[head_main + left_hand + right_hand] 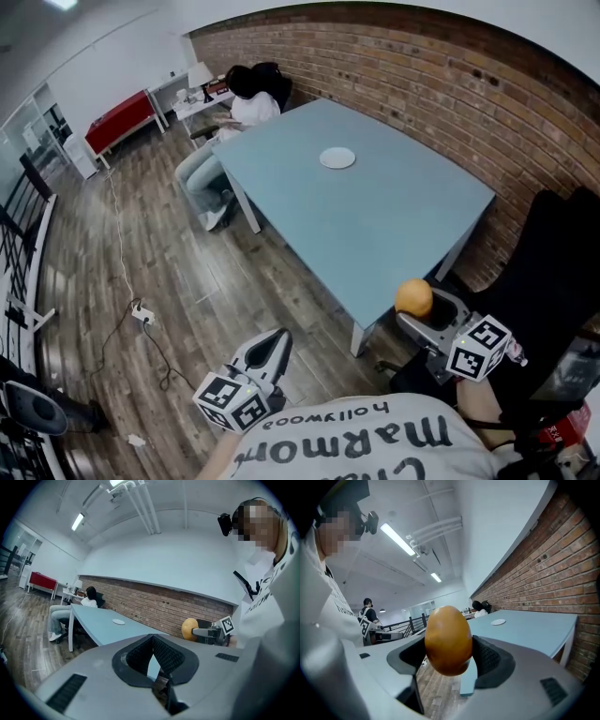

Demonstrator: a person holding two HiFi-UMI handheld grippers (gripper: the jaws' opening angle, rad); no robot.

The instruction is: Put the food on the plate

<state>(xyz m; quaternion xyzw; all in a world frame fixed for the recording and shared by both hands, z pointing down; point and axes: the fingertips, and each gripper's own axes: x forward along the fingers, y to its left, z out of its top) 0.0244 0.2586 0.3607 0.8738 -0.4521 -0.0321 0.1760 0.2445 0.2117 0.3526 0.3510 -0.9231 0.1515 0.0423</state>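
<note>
My right gripper (419, 305) is shut on an orange, egg-shaped piece of food (413, 297), held off the near corner of the light-blue table (375, 234). Close up in the right gripper view, the food (448, 640) fills the space between the jaws. A small white plate (337, 157) lies far off on the table, and shows small as the plate (498, 621) and plate (118, 621) in the gripper views. My left gripper (272, 352) hangs low over the wood floor, shut with nothing in it (151, 656).
A seated person (239, 127) is at the table's far end. A black chair (553, 272) stands at the right by the brick wall (450, 84). Cables and a power strip (141, 314) lie on the floor. A railing (23, 244) runs along the left.
</note>
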